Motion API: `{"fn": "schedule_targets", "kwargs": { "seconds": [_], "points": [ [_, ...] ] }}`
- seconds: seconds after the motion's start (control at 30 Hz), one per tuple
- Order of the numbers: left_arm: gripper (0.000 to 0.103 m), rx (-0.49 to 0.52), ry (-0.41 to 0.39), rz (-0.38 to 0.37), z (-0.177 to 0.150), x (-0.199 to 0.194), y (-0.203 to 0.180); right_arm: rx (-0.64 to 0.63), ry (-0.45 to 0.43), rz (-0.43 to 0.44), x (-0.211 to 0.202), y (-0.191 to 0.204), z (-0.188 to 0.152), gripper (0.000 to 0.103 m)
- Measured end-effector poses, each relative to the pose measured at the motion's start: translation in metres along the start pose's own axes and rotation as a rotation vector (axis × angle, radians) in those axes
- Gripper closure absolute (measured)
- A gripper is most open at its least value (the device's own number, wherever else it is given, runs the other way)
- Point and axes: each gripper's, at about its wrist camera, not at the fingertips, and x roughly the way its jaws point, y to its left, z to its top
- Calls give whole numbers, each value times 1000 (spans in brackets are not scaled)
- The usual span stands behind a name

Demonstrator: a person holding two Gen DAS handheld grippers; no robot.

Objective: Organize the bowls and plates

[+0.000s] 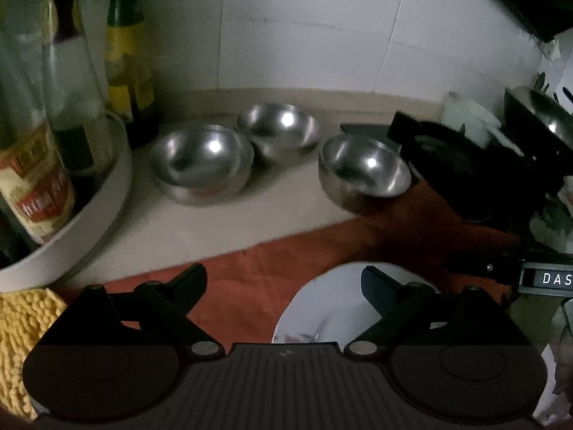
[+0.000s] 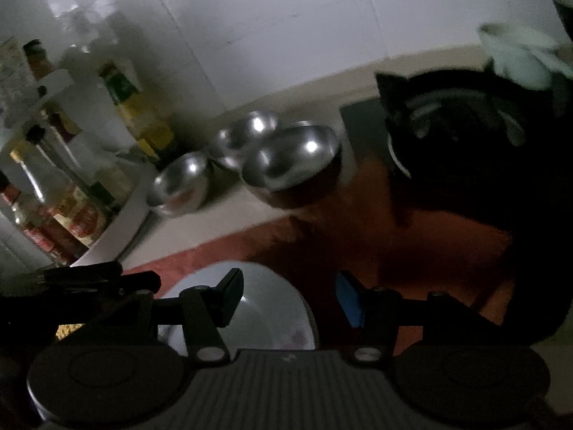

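Three steel bowls stand on the counter: one at the left [image 1: 202, 161], one behind it [image 1: 277, 127], one at the right [image 1: 363, 172] on the edge of a red cloth [image 1: 250, 279]. A white plate [image 1: 333, 308] lies on the cloth. My left gripper [image 1: 283, 283] is open and empty, its right finger over the plate. In the right wrist view the bowls [image 2: 290, 163] sit ahead and the plate [image 2: 272, 308] lies just below my right gripper [image 2: 290, 297], which is open and empty.
A white round tray [image 1: 104, 215] with several bottles stands at the left. A yellow cloth [image 1: 25, 326] lies at the near left. A dark stove burner [image 1: 462, 168] with a white object behind it sits at the right. White tiled wall behind.
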Motion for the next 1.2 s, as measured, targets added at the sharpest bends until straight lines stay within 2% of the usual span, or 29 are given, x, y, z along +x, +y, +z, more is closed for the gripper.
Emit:
{"fn": "schedule_targets", "kwargs": {
  "seconds": [0.3, 0.5, 0.67, 0.9, 1.0, 1.2],
  "points": [
    [6, -11, -40, 64, 8, -3, -13, -48, -40, 30, -13, -11, 16, 48],
    [5, -24, -57, 96, 15, 1, -20, -87, -21, -5, -5, -21, 29, 48],
    [5, -16, -82, 124, 27, 4, -26, -127, -41, -25, 3, -22, 51, 48],
    [4, -102, -83, 119, 38, 9, -12, -205, -48, -32, 20, -12, 84, 48],
    [4, -106, -99, 159, 39, 7, -3, -189, -20, -12, 30, -15, 98, 48],
    [8, -211, -66, 250, 46, 20, 29, -246, 8, 37, 51, -1, 121, 48]
  ]
}}
